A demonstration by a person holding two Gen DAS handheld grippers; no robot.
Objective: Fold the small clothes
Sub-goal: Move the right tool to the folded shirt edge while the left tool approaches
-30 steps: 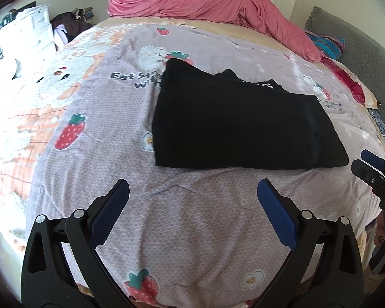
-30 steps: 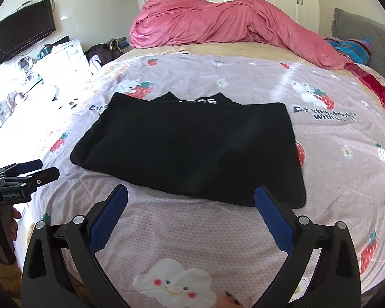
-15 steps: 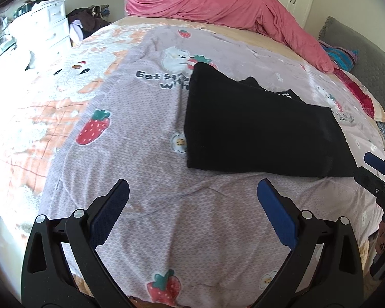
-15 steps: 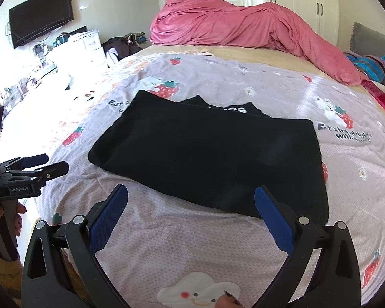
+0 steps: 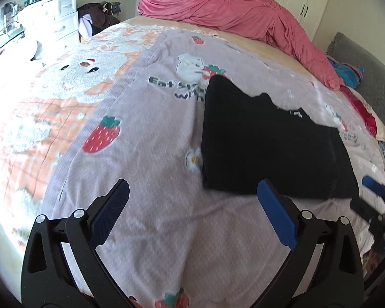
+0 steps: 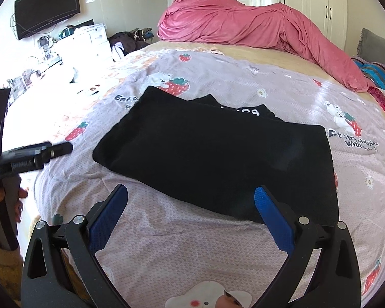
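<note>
**Black garment lies folded on bed as both tongs hang back, empty**

Black garment point(image 5: 264, 138), in the left wrist view, lies flat as a rough rectangle on the strawberry-print bedspread point(image 5: 146, 169), a second layer with white lettering peeking out at its far edge, which suggests it is already folded over once. The left tongs point(image 5: 192, 205) stand wide open and hold nothing, short of the cloth's near left corner, likely lined up for a grasp there. The right tongs point(image 5: 372, 195) show at the frame's right edge, near the garment's right corner; motion blur makes their spread hard to judge here. A pink duvet point(image 5: 233, 12) is heaped at the far end of the bed. Against the frame a second ago, the garment sits further right in this view, so the left tongs have swung leftward.

In the right wrist view, the black garment point(image 6: 218, 154) fills the middle of the bedspread point(image 6: 192, 243). The right tongs point(image 6: 191, 205) gape fully, empty, just before its near edge. The left tongs point(image 6: 38, 154) hover off its left corner. The cloth appears larger and closer than a second before.
</note>
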